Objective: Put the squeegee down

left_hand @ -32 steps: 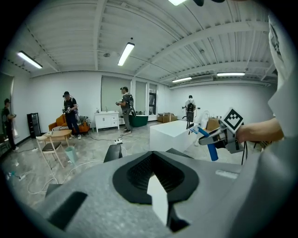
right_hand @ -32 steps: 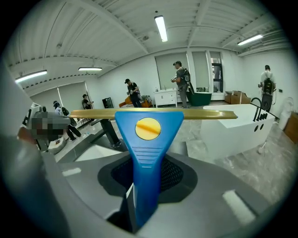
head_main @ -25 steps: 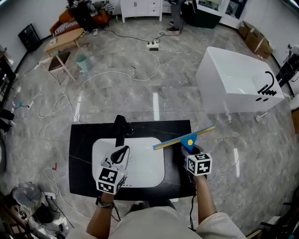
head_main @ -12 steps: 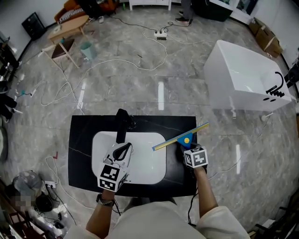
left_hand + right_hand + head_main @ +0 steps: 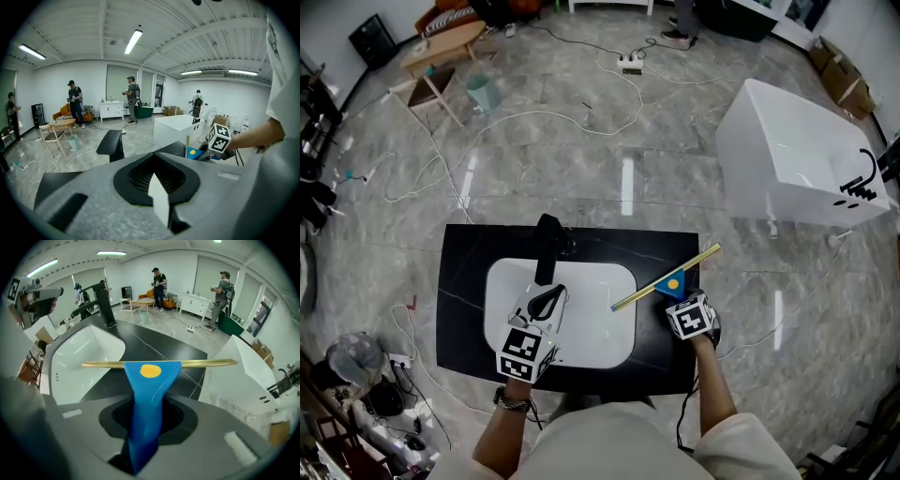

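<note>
squeegee (image 5: pixel 673 281) has sunk toward the black counter (image 5: pixel 464 281); our right gripper (image 5: pixel 679 297) still clamps its handle, so we release next.

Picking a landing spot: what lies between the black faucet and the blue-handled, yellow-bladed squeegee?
Head view: only the white sink basin and a strip of black countertop lie between the black faucet and the blue-handled squeegee; nothing loose.
</note>
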`<state>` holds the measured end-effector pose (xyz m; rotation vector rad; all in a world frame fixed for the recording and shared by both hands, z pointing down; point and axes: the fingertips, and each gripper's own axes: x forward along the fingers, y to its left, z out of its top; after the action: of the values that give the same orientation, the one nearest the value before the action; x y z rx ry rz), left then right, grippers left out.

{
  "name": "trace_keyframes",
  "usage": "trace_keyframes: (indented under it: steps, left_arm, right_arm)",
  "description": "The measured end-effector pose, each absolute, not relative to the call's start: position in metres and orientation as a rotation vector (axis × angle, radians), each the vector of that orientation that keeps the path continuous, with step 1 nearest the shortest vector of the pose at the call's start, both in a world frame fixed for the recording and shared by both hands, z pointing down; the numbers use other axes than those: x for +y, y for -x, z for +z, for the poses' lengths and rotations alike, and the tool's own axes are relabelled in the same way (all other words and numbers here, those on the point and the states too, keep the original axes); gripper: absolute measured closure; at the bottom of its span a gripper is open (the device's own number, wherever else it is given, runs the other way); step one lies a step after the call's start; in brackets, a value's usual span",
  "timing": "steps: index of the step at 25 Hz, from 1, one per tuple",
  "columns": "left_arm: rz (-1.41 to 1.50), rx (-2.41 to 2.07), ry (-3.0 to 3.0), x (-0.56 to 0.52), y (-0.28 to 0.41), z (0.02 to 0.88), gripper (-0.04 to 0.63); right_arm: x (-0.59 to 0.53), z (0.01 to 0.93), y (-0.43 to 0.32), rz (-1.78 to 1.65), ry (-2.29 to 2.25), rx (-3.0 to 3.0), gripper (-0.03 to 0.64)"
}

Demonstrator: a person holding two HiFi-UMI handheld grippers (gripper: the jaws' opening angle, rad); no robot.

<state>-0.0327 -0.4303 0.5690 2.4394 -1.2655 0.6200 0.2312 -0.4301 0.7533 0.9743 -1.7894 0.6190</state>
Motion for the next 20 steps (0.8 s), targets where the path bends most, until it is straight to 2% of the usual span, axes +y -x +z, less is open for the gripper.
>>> trace_keyframes:
  steps: [10, 20]
  left_arm:
    - [0.629, -1.214, -2.455, -0.424, 0.020, 0.571, 0.597]
    - [0.615, -1.161, -2.454, -0.410, 0.014, 0.576, 0.597]
  right_arm:
    - [-0.426, 0.761, -0.237, 0.630, -0.959, -1.764, 0.508]
    - [-0.430, 0.758, -0.247, 0.662, -1.060, -1.741, 0.407]
